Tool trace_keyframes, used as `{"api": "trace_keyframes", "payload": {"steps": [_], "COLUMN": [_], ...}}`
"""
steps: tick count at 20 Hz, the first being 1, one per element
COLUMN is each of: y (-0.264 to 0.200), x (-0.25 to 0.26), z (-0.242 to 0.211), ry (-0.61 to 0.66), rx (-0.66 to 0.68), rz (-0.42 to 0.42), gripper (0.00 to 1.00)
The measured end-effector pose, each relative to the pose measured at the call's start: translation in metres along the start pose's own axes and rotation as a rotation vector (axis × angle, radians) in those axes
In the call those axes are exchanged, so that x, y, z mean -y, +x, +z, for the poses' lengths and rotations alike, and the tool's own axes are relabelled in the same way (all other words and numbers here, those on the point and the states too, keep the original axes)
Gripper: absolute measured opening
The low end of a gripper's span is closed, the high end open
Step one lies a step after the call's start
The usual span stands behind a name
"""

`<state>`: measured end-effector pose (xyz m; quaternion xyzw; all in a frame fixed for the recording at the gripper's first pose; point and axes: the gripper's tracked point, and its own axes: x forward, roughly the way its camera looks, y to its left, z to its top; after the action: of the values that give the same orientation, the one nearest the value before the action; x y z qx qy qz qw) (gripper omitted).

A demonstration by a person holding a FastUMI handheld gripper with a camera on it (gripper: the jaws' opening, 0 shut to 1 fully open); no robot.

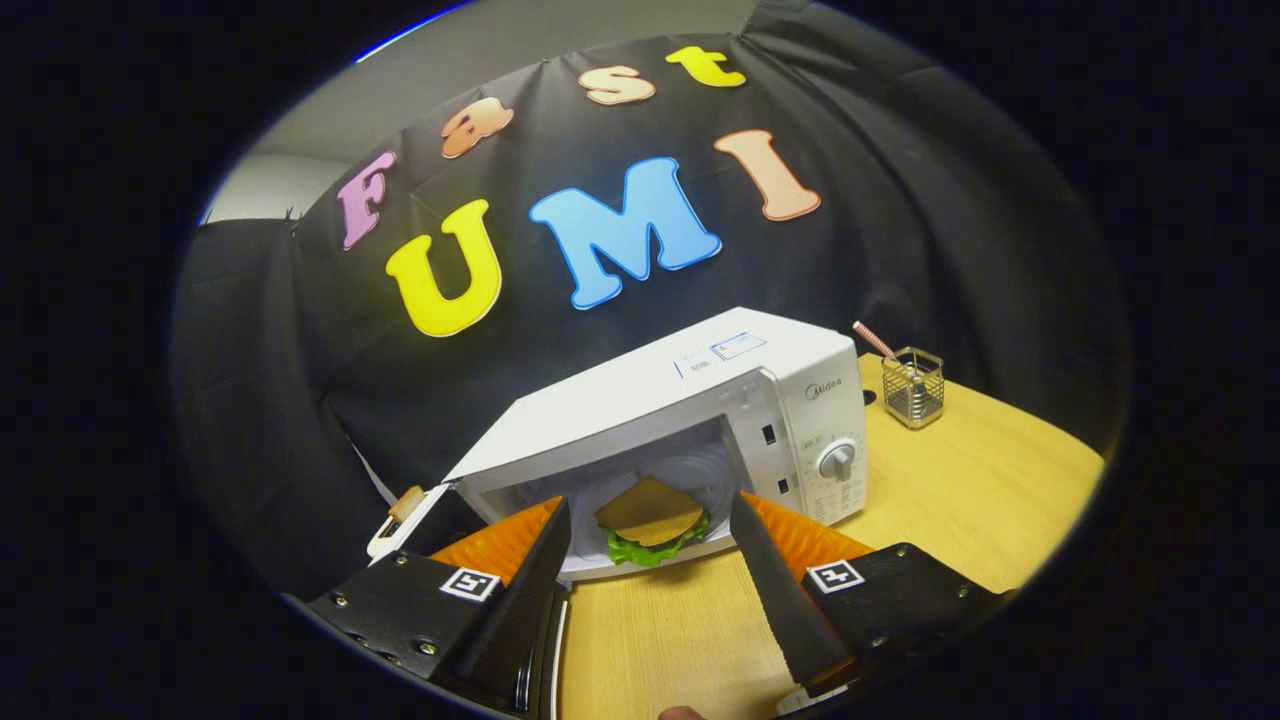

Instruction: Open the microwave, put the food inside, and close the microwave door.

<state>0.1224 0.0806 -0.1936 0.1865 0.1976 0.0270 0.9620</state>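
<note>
My gripper is spread and empty, just short of the microwave; the sandwich sits inside on the turntable (near the front). The door hangs wide open; swinging it carelessly could shove the microwave across the tabletop.

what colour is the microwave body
White: the microwave body reads clearly in the gripper view, beyond the open gripper.
</note>
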Motion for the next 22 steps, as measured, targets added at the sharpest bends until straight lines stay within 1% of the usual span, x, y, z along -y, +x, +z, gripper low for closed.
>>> {"api": "trace_keyframes", "payload": {"steps": [4, 9, 13, 17, 20, 21, 22], "y": [-0.044, -0.095, -0.127, -0.158, -0.175, -0.18, -0.185], "x": [-0.012, -0.029, -0.042, -0.054, -0.068, -0.072, -0.078], "z": [0.019, 0.045, 0.052, 0.065, 0.07, 0.07, 0.07], "ry": [-0.096, -0.214, -0.257, -0.299, -0.321, -0.322, -0.317], "rx": [0.018, 0.109, 0.152, 0.243, 0.284, 0.292, 0.296], "rz": [0.045, 0.079, 0.102, 0.117, 0.129, 0.133, 0.146], "gripper": [0.96, 0.96, 0.96, 0.96, 0.77, 0.65, 0.6]}}
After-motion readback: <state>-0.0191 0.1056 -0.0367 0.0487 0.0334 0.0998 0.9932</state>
